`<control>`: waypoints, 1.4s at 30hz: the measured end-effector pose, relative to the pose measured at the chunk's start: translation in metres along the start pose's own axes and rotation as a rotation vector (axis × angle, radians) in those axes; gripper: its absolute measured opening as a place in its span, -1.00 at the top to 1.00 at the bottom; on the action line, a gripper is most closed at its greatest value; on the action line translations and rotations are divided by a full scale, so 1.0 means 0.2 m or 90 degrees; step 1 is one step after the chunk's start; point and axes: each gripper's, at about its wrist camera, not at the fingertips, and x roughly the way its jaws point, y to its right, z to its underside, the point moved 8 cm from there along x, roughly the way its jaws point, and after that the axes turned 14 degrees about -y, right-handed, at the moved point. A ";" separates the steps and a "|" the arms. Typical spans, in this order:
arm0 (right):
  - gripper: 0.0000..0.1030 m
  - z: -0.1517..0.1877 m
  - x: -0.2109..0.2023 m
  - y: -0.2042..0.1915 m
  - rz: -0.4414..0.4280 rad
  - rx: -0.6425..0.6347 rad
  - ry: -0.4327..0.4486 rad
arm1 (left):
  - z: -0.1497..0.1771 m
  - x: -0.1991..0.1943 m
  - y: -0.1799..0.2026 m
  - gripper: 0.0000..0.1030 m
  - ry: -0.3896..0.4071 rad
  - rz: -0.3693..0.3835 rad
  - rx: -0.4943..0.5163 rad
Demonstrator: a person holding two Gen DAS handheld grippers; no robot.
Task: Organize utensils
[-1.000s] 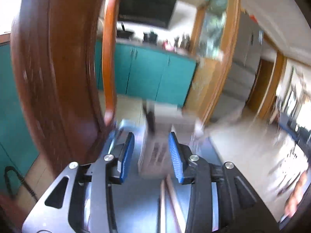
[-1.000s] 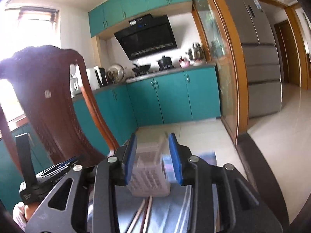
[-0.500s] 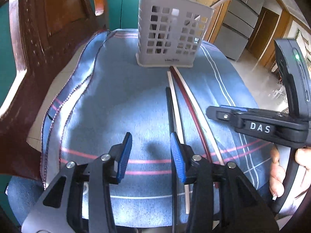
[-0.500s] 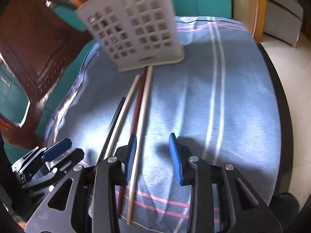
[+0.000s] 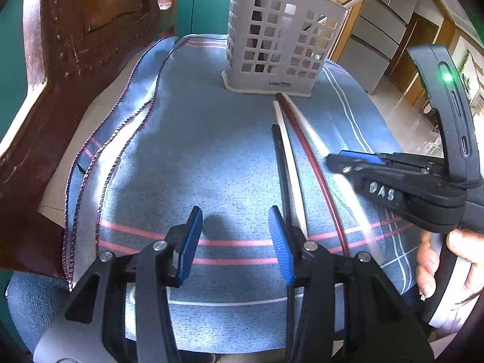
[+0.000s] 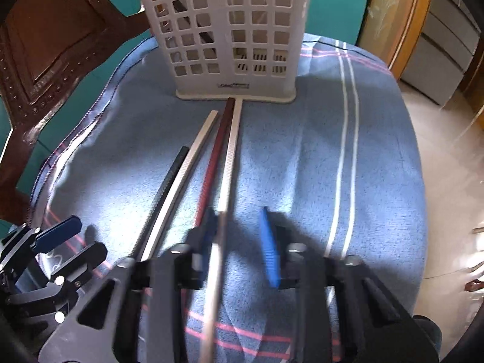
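The left gripper (image 5: 235,243) hovers half-open and empty at the near edge of the blue cloth (image 5: 193,157), its jaws having just widened. The right gripper (image 6: 239,242) has jaws apart in its blurred view, the pale chopstick (image 6: 230,157) between them. Four chopsticks lie side by side toward the white basket (image 6: 224,30) at the far edge

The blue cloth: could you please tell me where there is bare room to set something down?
Free: between the black chopstick and the cloth's fringed edge; right of the rightmost chopstick to the white stripes. Crowded: chopsticks before the basket.
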 end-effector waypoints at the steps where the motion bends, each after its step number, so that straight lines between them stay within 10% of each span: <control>1: 0.88 0.01 0.00 0.02 -0.014 0.009 -0.002 | 0.00 0.00 0.00 0.11 0.000 -0.001 -0.002; 24: 0.53 0.13 -0.12 0.29 -0.118 0.125 0.035 | -0.03 0.06 0.11 0.10 -0.026 0.024 0.013; 33: 0.48 0.13 -0.10 0.30 -0.101 0.122 0.033 | -0.06 0.11 0.20 0.06 -0.018 -0.076 0.078; 38: 0.37 0.14 -0.10 0.31 -0.098 0.125 0.029 | -0.12 0.12 0.11 0.78 -0.009 -0.087 0.038; 42: 0.36 0.14 -0.09 0.32 -0.096 0.125 0.025 | -0.18 0.12 0.02 0.83 -0.014 -0.056 -0.009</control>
